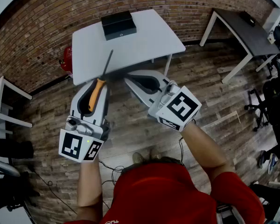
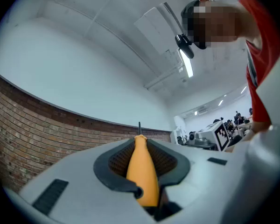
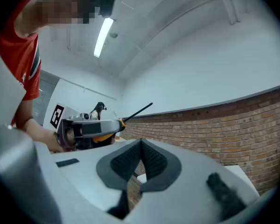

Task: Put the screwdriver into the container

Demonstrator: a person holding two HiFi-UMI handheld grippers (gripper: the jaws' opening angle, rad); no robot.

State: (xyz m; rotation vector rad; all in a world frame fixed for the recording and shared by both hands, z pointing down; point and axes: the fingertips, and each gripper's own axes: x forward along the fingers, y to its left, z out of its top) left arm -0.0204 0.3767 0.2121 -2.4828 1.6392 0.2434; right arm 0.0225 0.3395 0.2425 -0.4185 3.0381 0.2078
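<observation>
Inspection finding: I read no legible text, brand or number. My left marker cube (image 1: 80,146) and right marker cube (image 1: 182,108) bear only black-and-white square patterns. The white print (image 1: 113,221) on my red shirt (image 1: 168,190), at six o'clock in the head view, is cut off and unreadable.

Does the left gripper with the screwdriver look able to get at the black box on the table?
Probably yes: the left gripper holds the screwdriver near the table edge, and only bare tabletop separates its tip from the black box.

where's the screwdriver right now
The screwdriver is at the head view's left, its orange handle clamped in the left gripper and its dark shaft pointing toward the white table that bears the black container.
</observation>
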